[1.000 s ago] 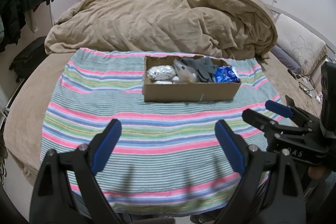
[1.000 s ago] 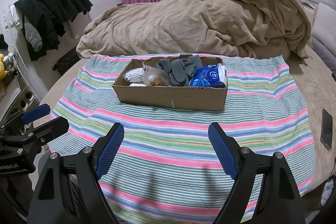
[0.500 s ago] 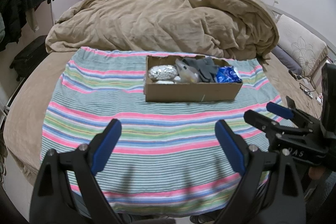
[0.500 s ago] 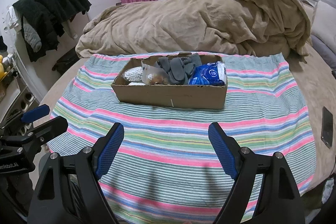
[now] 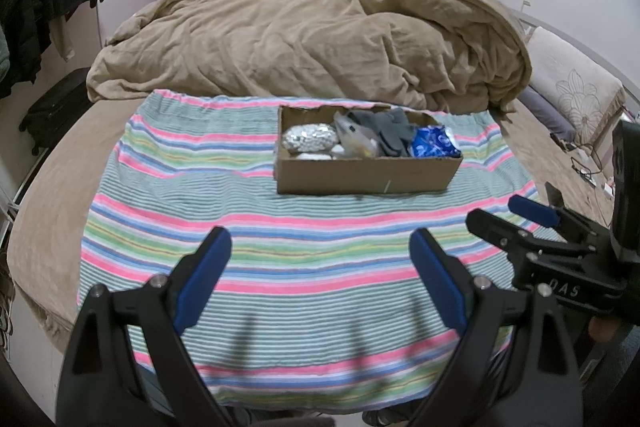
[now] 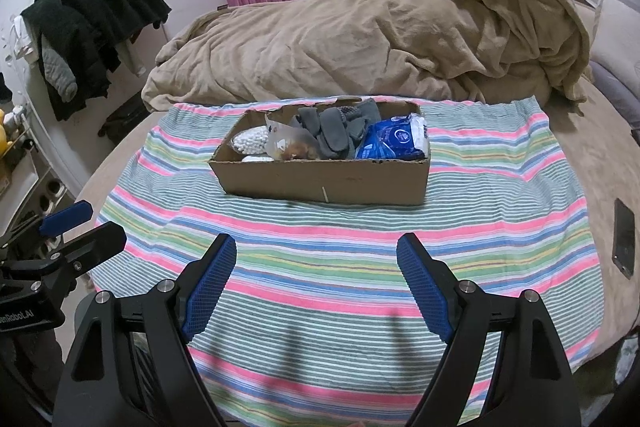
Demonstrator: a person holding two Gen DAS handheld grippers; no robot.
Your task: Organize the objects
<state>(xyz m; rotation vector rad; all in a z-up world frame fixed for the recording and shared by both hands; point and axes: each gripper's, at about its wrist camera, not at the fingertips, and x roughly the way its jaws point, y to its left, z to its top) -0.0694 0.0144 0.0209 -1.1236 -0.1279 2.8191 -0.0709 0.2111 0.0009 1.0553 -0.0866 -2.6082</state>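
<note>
A brown cardboard box (image 5: 368, 175) (image 6: 324, 183) stands on a striped towel (image 5: 280, 239) (image 6: 340, 259) on the bed. In it lie a silvery-white beaded bag (image 5: 310, 137) (image 6: 250, 140), a clear plastic packet (image 5: 358, 143) (image 6: 286, 143), grey gloves (image 5: 390, 129) (image 6: 332, 127) and a blue pack (image 5: 434, 143) (image 6: 394, 139). My left gripper (image 5: 320, 283) is open and empty over the towel's near part. My right gripper (image 6: 316, 279) is open and empty, also short of the box. Each gripper shows at the edge of the other's view.
A crumpled tan duvet (image 5: 312, 43) (image 6: 380, 39) lies behind the box. A black phone (image 6: 624, 237) lies on the bed at the right. Dark clothes (image 6: 92, 23) hang at the left wall. A pillow (image 5: 568, 83) and cables lie at the far right.
Both grippers have shifted slightly; the box sits a little differently in each view. Jaws stay open and empty.
</note>
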